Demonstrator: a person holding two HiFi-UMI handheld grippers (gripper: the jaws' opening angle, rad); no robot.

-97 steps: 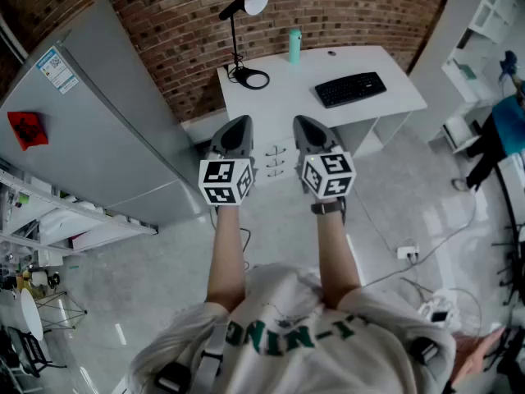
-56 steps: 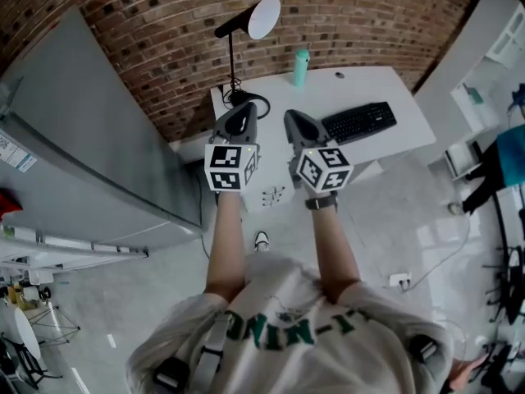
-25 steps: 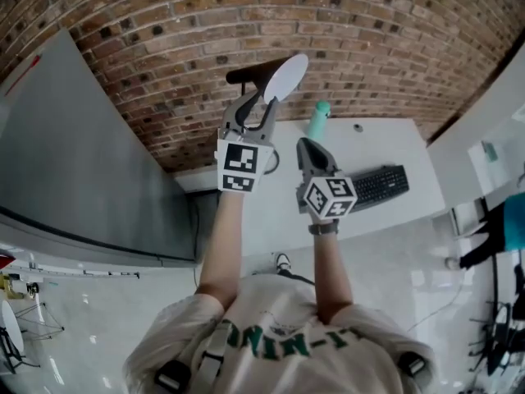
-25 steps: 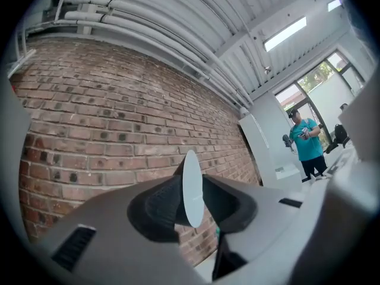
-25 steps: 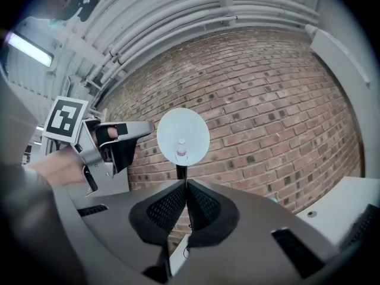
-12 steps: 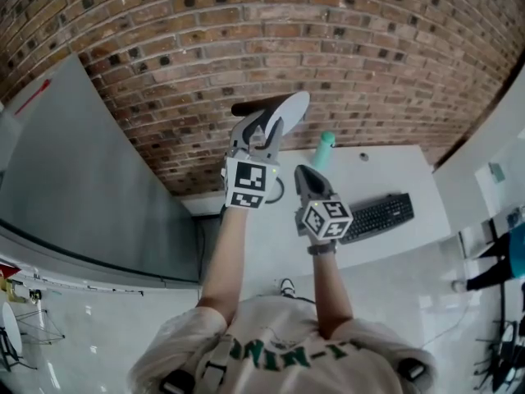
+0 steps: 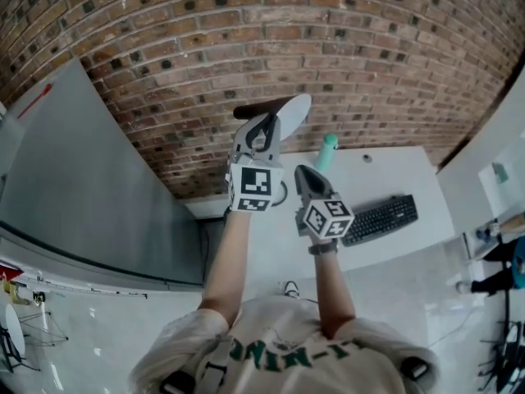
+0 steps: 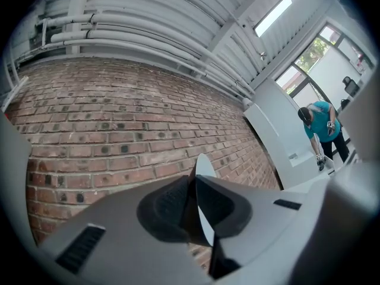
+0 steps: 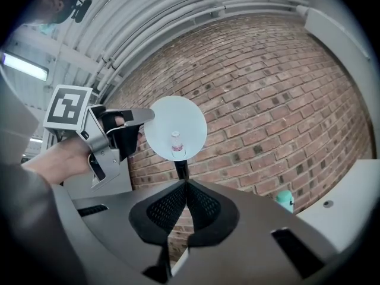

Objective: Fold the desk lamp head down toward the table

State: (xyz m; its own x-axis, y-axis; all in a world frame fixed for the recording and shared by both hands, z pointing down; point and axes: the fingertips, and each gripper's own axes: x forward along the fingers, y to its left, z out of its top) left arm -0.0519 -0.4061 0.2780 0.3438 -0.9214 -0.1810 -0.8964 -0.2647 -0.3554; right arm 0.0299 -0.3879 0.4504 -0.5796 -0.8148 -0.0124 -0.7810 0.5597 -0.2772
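Note:
The desk lamp's white round head (image 7: 294, 110) stands high on its black arm (image 7: 250, 111), in front of the brick wall. My left gripper (image 7: 267, 123) is raised to the head's left rim, and its jaws are closing on it. In the left gripper view the thin white head (image 8: 200, 166) runs edge-on between the pads, which touch it on both sides. The right gripper view faces the lamp head (image 9: 176, 128), with the left gripper (image 9: 138, 116) at its edge. My right gripper (image 7: 303, 171) hangs lower, over the desk, and is shut (image 9: 185, 186) on nothing.
Under the lamp stands a white desk (image 7: 373, 175) with a teal bottle (image 7: 328, 149) and a black keyboard (image 7: 381, 216) on it. A tall grey cabinet (image 7: 82, 179) stands at the left. The brick wall (image 7: 164, 48) is close behind. A person in teal (image 8: 321, 126) stands far off.
The person walked up to the desk and lifted the left gripper to the lamp head. Its jaws stood wide round the rim and have now closed on it. The right gripper barely moved.

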